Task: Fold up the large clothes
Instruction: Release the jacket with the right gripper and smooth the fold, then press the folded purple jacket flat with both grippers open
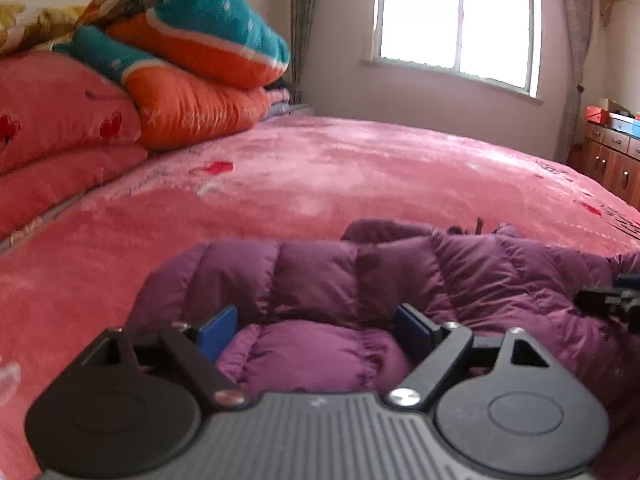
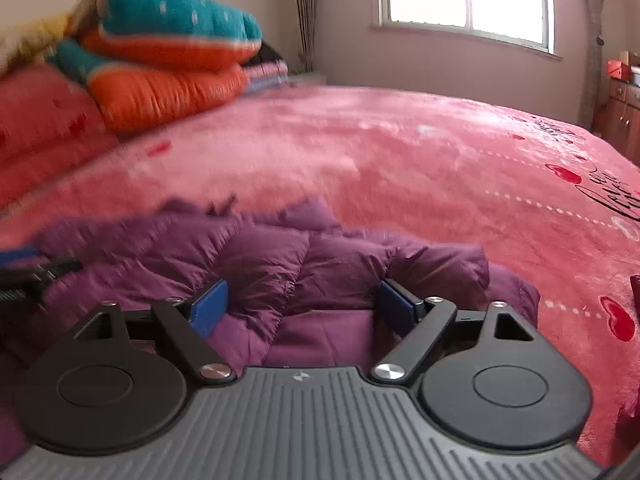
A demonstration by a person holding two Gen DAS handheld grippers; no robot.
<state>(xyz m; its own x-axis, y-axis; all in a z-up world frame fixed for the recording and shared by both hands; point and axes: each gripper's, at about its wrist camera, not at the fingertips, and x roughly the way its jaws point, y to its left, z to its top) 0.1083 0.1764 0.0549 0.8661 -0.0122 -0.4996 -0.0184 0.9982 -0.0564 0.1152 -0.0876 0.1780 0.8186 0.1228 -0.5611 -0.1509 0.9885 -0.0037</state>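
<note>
Black hand-held gripper [image 1: 316, 330], blue pads [image 1: 218, 330]

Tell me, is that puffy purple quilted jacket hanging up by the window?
No, the puffy purple quilted jacket lies crumpled on the fuzzy pink bedspread, well below the window.

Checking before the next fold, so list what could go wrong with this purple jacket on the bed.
1. The puffy purple quilted jacket is bulky and slick-looking; the open left tongs may pinch only one layer, and the fold could spring back.
2. The right tongs stand wide open over a thick bunched fold, so they may slip off it.
3. A deep grab could catch the fuzzy pink bedspread under the jacket.
</note>
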